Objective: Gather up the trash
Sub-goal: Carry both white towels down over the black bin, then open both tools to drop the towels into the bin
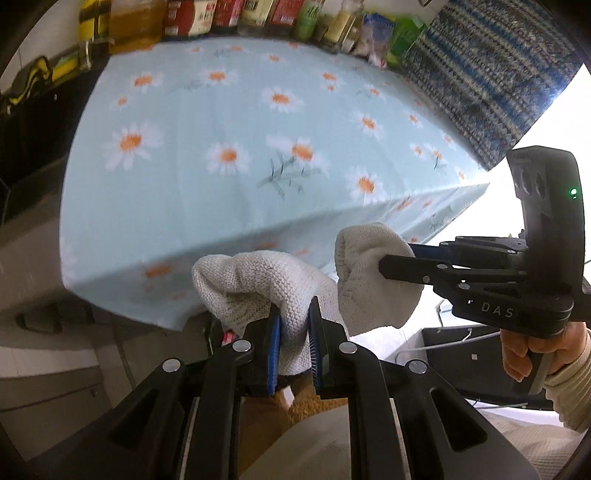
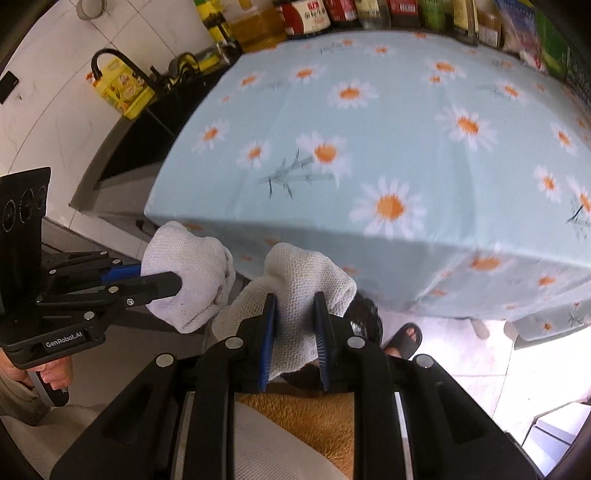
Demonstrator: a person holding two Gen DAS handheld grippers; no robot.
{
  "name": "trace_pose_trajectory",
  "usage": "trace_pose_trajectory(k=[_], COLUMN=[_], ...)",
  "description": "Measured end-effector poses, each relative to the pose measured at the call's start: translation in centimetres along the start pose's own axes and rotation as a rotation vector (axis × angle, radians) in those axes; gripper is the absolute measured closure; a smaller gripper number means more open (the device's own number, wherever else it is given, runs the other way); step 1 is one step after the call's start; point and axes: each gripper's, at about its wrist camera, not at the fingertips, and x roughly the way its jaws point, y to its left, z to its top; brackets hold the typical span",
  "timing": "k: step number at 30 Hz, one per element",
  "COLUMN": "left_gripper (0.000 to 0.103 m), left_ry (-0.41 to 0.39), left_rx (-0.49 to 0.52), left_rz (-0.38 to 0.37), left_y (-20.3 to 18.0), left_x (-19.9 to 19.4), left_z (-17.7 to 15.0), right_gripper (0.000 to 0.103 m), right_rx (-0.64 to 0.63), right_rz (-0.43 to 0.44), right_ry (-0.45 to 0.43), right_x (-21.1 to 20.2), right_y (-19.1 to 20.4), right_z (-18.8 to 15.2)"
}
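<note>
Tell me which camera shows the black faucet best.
The right wrist view. The black faucet arches over the dark sink, upper left, beside a yellow oil jug. The left wrist view shows only dark counter and yellow items at its left edge; no faucet can be made out.

Daylight glare blows out the right; fisheye edges curve, slightly blurred.

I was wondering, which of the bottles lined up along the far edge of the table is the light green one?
It is the light green bottle right of centre in the row in the left wrist view; the bottles beside it carry red or yellowish labels, and the large oil bottle far left is amber.
</note>
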Motion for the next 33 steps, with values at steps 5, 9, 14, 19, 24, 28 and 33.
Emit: trace_pose_trajectory(k=[5,9,14,19,24,28,33], left_gripper=[0.091,0.091,0.091,0.091,0.091,0.090,0.088], left_ry=[0.072,0.140,0.196,0.240,0.277,0.302,0.311], left_rx=[-0.027,-0.050,-0.078,-0.104,-0.112,-0.134,-0.146], left_rz=[0.000,0.001,-0.001,-0.010,-0.011,-0.026,-0.018], left_y=[0.7,1.4,2.6,3.3,3.6,3.9,4.4], left_x=[2.7,5.4,7.6,9.4,10.9,11.4,11.8], left_z=[-1.5,-2.8,-3.9,-4.5,-4.6,-4.9,-4.6], right_gripper=[0.081,0.081,0.081,0.081,0.081,0.080,0.072], right_rx=[0.002,0.026,0.054,0.065,0.074,0.082,0.113], right_rz=[0.004,0.008,0.012,0.012,0.009,0.011,0.023], right_ry=[0.060,0.116,0.166,0.196,0.224,0.243,0.248], right_x=[2.5,4.7,7.0,8.7,10.0,10.7,11.0], right_y=[-0.5,-1.2,-2.2,-2.5,-3.0,-3.4,-3.7], right_z=[-1.4,-2.3,-3.2,-3.8,-4.1,-4.4,-4.5])
